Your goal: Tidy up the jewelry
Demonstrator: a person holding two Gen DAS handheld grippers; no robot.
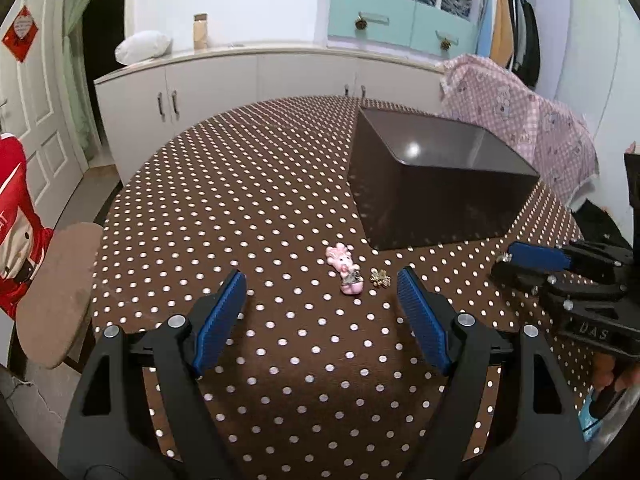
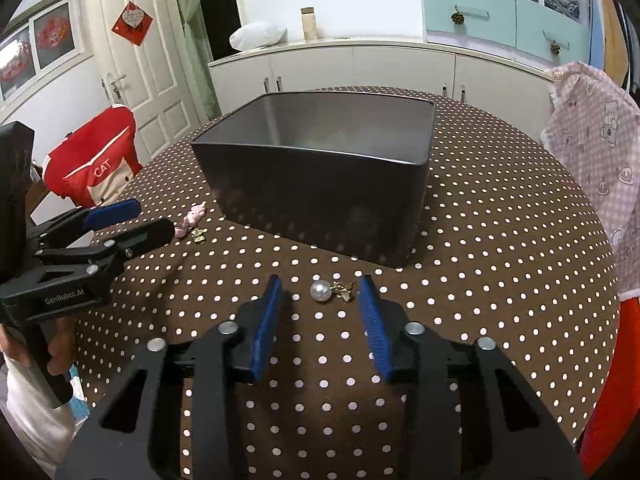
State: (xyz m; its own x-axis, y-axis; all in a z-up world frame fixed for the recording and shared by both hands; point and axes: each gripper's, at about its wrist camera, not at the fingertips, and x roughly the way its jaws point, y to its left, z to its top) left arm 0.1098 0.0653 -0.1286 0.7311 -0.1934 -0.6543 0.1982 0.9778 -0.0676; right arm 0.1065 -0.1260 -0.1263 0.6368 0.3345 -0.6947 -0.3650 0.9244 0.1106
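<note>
Two grippers, left gripper (image 1: pixel 322 280) and right gripper (image 2: pixel 322 286) spread apart, pearl earring (image 2: pixel 321 291) between pads, dark box (image 2: pixel 320 184) beyond.

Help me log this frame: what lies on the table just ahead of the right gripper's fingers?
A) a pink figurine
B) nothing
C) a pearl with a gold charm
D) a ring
C: the pearl lies on the cloth just ahead of the open right gripper.
</note>
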